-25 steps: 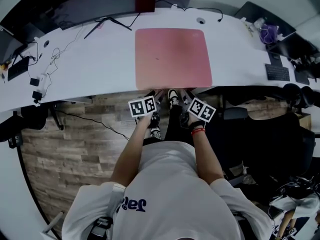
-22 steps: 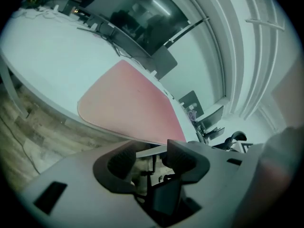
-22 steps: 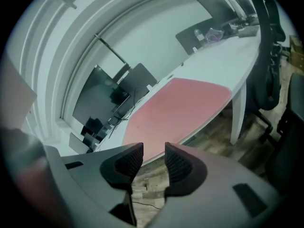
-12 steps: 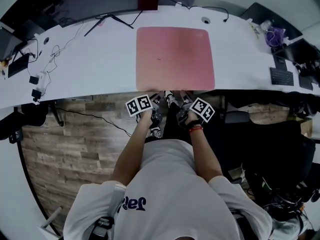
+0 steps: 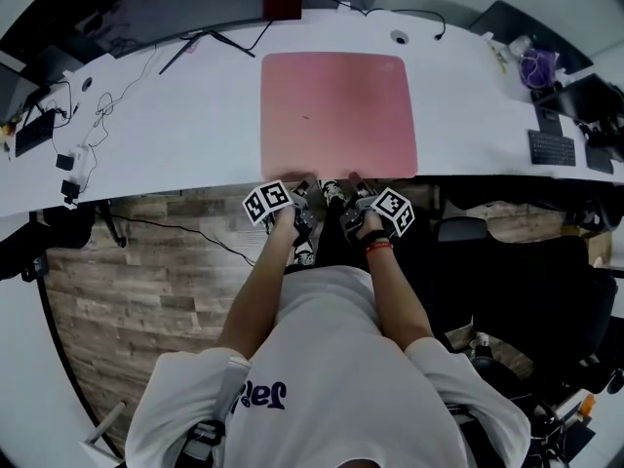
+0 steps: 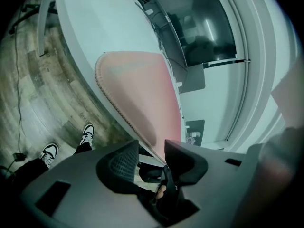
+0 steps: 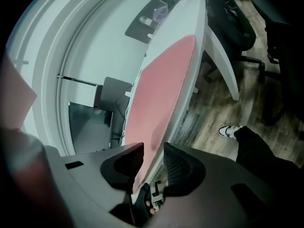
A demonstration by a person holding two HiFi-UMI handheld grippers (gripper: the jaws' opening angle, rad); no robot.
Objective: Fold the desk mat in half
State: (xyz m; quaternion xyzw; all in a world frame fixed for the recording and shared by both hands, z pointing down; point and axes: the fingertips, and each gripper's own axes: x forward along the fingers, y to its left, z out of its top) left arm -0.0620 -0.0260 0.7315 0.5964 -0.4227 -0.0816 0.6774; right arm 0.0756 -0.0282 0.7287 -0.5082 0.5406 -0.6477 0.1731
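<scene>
The pink desk mat (image 5: 336, 115) lay flat and unfolded on the white curved worktop (image 5: 175, 139). Its near edge ran along the worktop's front rim, straight in front of the person. Both grippers were held low at that near edge, side by side and inward of the mat's two near corners. The left gripper (image 6: 151, 147) looked along the mat from the front. Its jaws stood apart, having just been closing a little, and the mat's stitched edge and the worktop's rim ran into the gap between them. The pads did not press on the mat, so it was not gripped. The right gripper (image 7: 153, 152) was in the same case: its jaws were apart after closing slightly, the mat's edge showed pink in the gap, and they had hold of nothing. The person's shoes (image 6: 87, 133) stood on the wooden floor (image 5: 146, 281) just under the worktop's front rim, between the two grippers in the head view. A dark screen (image 5: 185, 13) stood behind the mat at the back of the worktop. Loose cables (image 5: 97, 115) trailed over the worktop's left part, well apart from the mat, and a black keyboard (image 5: 549, 147) lay towards its right end. A black office chair (image 7: 237, 27) stood on the floor to the right.
</scene>
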